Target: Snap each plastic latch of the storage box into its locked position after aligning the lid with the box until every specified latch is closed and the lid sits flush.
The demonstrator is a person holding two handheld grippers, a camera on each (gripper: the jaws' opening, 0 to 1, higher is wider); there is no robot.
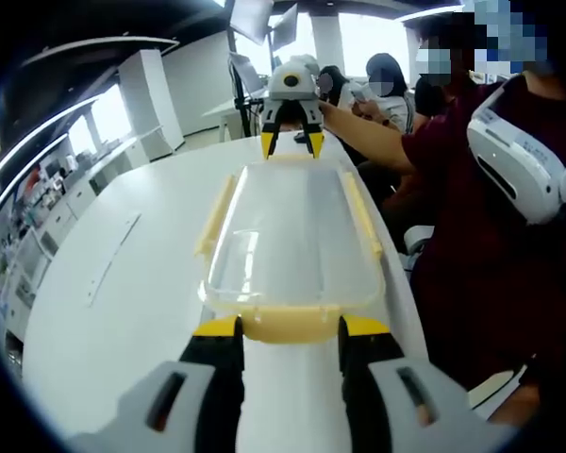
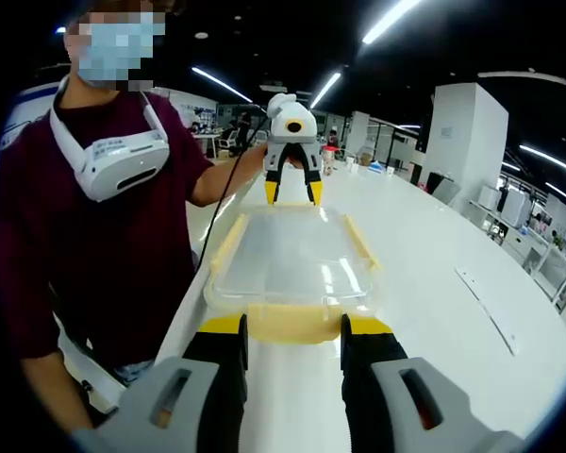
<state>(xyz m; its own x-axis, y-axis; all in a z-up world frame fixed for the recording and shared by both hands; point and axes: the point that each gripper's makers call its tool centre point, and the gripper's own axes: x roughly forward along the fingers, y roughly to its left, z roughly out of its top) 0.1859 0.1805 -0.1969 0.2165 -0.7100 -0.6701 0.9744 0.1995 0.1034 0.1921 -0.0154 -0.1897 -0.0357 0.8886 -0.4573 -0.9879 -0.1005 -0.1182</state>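
The storage box is lying on the white tabletop with its clear lid on top, its long axis running straight from one gripper to the other. The left gripper is sitting at one short end of the box, jaws spread and straddling the yellow end latch there without clamping it. The right gripper is sitting at the opposite short end in the same way, jaws apart on either side of its own end latch. In each gripper view the other gripper is showing at the far end of the box, also spread. Each gripper is therefore nearest its own end latch, while the long yellow side latches along the box are lying between the two, about equally far from both. One long side of the box is running close to the tabletop edge, where the person is standing; the other long side is facing broad open tabletop, likely the easier room for swinging in.
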